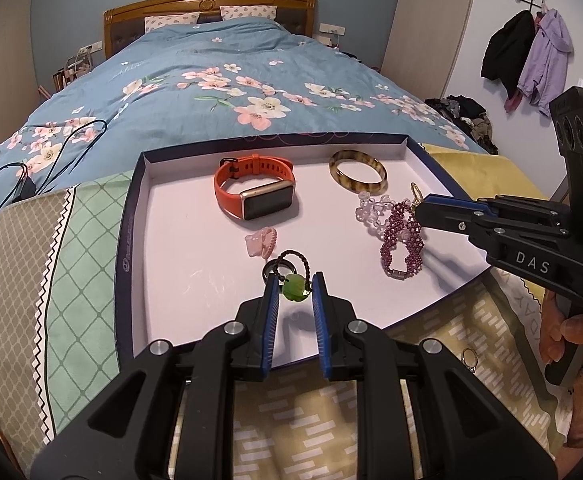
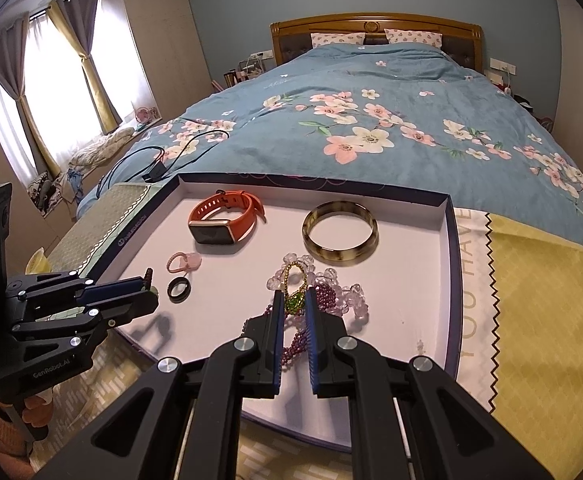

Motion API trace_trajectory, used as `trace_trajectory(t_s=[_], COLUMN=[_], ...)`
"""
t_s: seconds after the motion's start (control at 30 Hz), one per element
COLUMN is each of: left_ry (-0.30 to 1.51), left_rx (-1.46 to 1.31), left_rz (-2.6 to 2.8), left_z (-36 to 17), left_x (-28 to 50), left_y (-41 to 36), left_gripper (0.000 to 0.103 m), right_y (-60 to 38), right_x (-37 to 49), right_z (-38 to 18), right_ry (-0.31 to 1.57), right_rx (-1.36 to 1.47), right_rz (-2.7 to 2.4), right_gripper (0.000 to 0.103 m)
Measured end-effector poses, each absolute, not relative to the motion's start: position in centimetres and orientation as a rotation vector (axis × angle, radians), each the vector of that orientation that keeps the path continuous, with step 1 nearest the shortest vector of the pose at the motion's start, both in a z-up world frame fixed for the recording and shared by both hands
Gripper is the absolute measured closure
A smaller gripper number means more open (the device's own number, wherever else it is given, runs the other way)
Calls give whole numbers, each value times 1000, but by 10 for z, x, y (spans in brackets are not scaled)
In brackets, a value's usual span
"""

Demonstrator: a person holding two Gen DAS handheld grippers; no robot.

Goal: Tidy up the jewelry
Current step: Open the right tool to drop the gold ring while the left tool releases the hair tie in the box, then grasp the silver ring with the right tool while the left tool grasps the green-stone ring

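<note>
Low in the centre of the left wrist view, the left gripper (image 1: 296, 289) is clenched on a green pendant (image 1: 296, 288) whose dark cord (image 1: 289, 260) loops back over a black ring (image 1: 270, 270) on the tray (image 1: 131, 240). In the right wrist view, the right gripper (image 2: 293, 300) pinches a green-and-gold beaded loop (image 2: 294, 285) above the purple bracelet (image 2: 291, 340) and clear beads (image 2: 331, 280). Lifting may well snag: the cord could drag the ring, and the loop could tug the tangled beads with it.
</note>
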State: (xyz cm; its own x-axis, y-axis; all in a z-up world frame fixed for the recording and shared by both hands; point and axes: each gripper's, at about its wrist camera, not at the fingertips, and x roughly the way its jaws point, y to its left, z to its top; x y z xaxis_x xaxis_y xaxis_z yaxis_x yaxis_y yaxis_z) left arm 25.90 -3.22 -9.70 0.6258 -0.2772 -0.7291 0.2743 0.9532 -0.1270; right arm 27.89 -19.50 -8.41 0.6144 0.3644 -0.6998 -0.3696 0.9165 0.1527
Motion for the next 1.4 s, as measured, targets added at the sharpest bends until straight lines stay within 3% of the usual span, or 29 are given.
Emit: trace_trajectory(t_s=[0.5,0.7,0.8,1.07,1.4], left_ry=[871,849,815,723,776], left_rx=[1,-13,-19,21,66], left_rz=[-296,-295,-298,-398,-545], left_z=[-110,-107,-100,-72,-87], left_x=[269,264,257,211,154], left_y=[-36,-31,-27,-28,-42], left_gripper=[85,77,75,68,61], right_y=[-193,-199,-204,-214,-211], right_x=[289,284,275,231,194], right_z=[-93,-87,-79,-60,-93], right_ry=[826,806,778,721,819], right_rx=[-21,3,18,23,-31], right_rz=[383,383,391,469,508], right_gripper=[93,91,82,76,74])
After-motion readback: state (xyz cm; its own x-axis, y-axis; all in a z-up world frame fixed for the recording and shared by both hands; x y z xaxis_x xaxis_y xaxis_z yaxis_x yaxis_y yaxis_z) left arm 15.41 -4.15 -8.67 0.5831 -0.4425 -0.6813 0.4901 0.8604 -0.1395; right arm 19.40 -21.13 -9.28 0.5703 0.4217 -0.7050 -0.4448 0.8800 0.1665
